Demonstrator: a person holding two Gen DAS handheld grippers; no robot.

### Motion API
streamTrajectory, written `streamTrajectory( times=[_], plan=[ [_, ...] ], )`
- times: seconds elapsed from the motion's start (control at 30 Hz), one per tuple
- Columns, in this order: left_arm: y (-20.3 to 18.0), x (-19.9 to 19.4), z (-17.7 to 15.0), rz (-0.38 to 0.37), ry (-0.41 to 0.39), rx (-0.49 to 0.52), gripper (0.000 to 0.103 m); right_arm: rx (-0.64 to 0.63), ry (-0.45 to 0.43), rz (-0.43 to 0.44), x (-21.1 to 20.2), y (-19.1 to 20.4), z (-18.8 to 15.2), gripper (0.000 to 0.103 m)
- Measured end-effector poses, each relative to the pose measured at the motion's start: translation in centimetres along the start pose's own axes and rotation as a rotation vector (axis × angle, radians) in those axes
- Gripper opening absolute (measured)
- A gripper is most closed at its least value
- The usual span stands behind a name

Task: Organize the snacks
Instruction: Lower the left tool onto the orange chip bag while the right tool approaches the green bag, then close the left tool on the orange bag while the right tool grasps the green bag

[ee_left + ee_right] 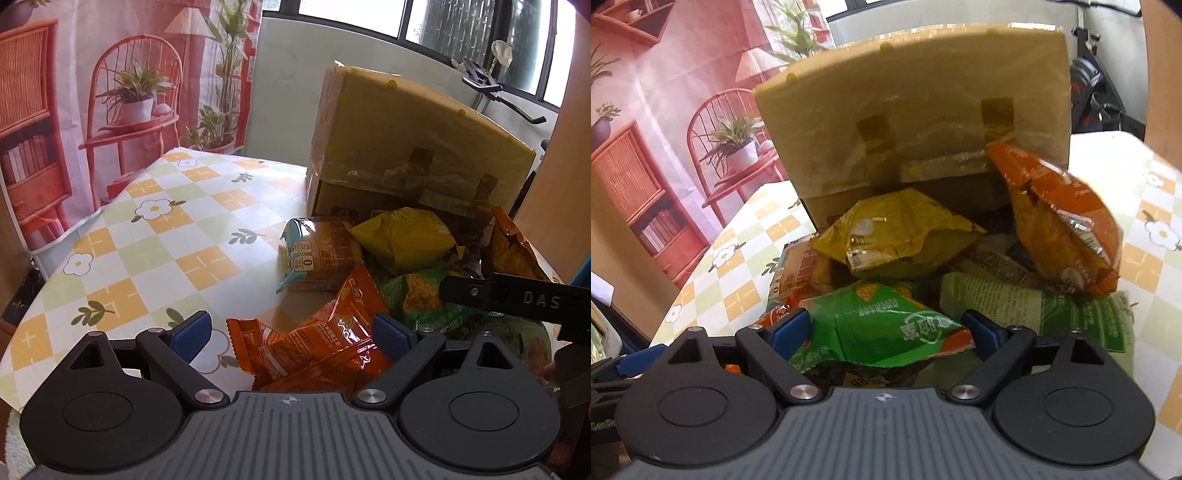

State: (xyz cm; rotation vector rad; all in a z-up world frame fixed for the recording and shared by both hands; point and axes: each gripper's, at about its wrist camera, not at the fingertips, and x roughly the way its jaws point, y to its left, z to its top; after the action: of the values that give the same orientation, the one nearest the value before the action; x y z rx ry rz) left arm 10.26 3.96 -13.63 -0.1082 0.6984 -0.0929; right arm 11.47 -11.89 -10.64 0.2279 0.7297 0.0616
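Snack bags lie heaped on the table in front of a tipped cardboard box (417, 147). My left gripper (291, 336) is open, with a crinkled orange bag (325, 343) between its blue pads; the left pad stands clear of it. Beyond lie a teal-edged bread pack (317, 254), a yellow bag (406, 240) and a tall orange bag (513, 251). My right gripper (884, 330) is open around a green bag (879, 325), which fills the gap between the pads. One black finger (517, 299) of the right gripper shows over the pile in the left wrist view.
The table wears a checked floral cloth (147, 240), bare on its left half. A printed backdrop (110, 92) hangs behind the table's far left edge. A pale green bag (1071, 314) lies at the pile's right. An exercise bike (491, 88) stands by the windows.
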Motion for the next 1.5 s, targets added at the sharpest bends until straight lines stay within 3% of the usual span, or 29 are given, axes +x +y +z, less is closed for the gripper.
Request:
streamTrajectory(
  times=[0.3,0.7,0.87,1.1,1.2,1.5],
  plan=[
    [0.2,0.2,-0.2,-0.016,0.008,-0.012,0.091,0.036,-0.063,-0.018,-1.9,-1.1,-0.2,0.091],
    [0.3,0.2,-0.4,-0.023,0.014,-0.014,0.088,0.046,0.044,0.057,-1.0,-0.5,-0.8,0.091],
    [0.3,0.3,-0.4,-0.027,0.018,-0.008,0.088,0.042,0.045,0.065,-0.5,-0.2,-0.6,0.091],
    [0.3,0.5,-0.6,-0.038,0.027,-0.002,0.087,0.127,0.079,0.099,1.6,-0.9,0.0,0.088],
    [0.2,0.6,-0.7,-0.043,0.032,-0.003,0.087,0.107,0.058,0.107,1.5,-0.7,-0.3,0.078],
    [0.1,1.2,-1.0,-0.061,0.073,-0.001,0.088,0.172,-0.024,0.149,-0.7,-2.6,-0.9,0.073]
  ],
)
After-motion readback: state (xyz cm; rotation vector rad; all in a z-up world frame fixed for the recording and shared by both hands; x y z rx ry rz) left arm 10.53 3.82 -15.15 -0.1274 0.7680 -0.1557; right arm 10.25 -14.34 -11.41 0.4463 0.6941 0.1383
